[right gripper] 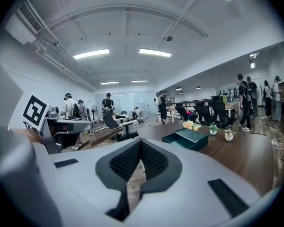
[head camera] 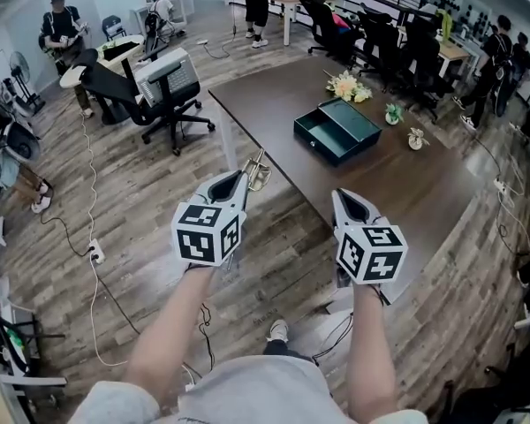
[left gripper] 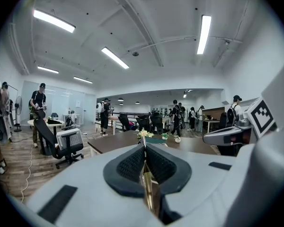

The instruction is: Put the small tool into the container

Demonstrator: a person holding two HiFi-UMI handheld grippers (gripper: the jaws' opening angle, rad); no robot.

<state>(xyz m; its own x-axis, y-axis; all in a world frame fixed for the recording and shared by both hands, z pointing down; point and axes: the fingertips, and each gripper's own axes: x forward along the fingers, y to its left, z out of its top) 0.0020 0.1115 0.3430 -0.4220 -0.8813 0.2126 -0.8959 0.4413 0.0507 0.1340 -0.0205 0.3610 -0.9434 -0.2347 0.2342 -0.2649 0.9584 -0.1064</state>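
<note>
The small tool (left gripper: 147, 189) is a slim, brass-coloured metal piece; the left gripper (left gripper: 144, 151) has its jaws closed on it, seen edge-on between the pads; the head view alone shows its end (head camera: 258, 174) jutting past the jaws, short of the table (head camera: 406, 184) and well apart from the open dark-green container (head camera: 314, 141); the right gripper (right gripper: 140, 144) has its jaws together on nothing.

dark green container (head camera: 318, 143), brass-gold tool (head camera: 257, 174), dark brown table (head camera: 265, 95), grey-brown plank floor (head camera: 115, 237).
</note>
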